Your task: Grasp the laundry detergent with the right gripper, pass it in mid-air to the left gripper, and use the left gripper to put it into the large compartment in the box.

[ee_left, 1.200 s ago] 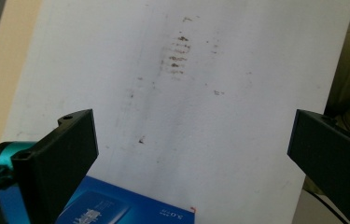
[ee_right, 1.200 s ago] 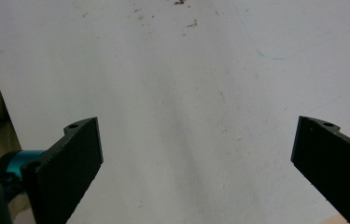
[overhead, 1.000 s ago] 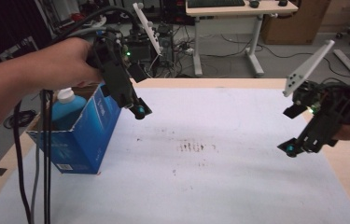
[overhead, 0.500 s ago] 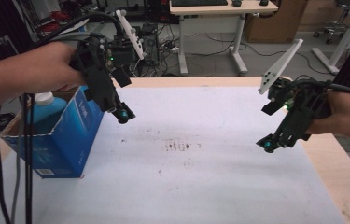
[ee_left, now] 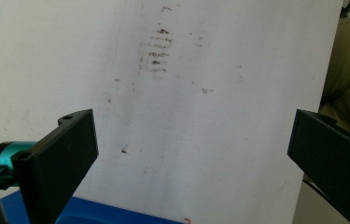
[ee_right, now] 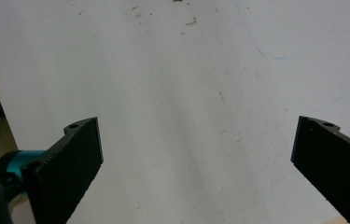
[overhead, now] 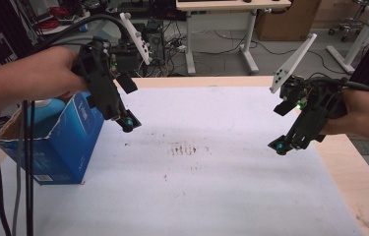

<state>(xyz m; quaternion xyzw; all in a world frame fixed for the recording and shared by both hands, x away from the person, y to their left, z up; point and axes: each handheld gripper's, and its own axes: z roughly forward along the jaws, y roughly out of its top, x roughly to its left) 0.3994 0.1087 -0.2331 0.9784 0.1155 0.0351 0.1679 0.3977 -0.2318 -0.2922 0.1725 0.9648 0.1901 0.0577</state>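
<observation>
Your left gripper (overhead: pixel 127 123) sits a bit nearer the blue box (overhead: pixel 66 142) than half a second ago, just off the box's right wall, tips pointing down at the white sheet (overhead: pixel 211 191). Jaws wide apart, nothing between them; the left gripper view confirms it, with just stained sheet in the gap and a strip of blue box edge (ee_left: pixel 116 215) at the bottom.

Your right gripper (overhead: pixel 281 146) has barely shifted, hanging over the right side of the sheet, well apart from the box. Jaws spread wide too, holding nothing; the right gripper view shows bare sheet (ee_right: pixel 186 102) between them.

The box stands at the near left of the table, top flaps open, a bottle with a white cap (overhead: pixel 44 104) standing inside, mostly hidden behind your left hand (overhead: pixel 44 73).

My read: the box has slid left in the high view while both grippers hold roughly the same pose, so no grab has begun. You're lined up beside the box, not over its opening; to get the bottle, the left gripper likely needs to come back over the open top.
</observation>
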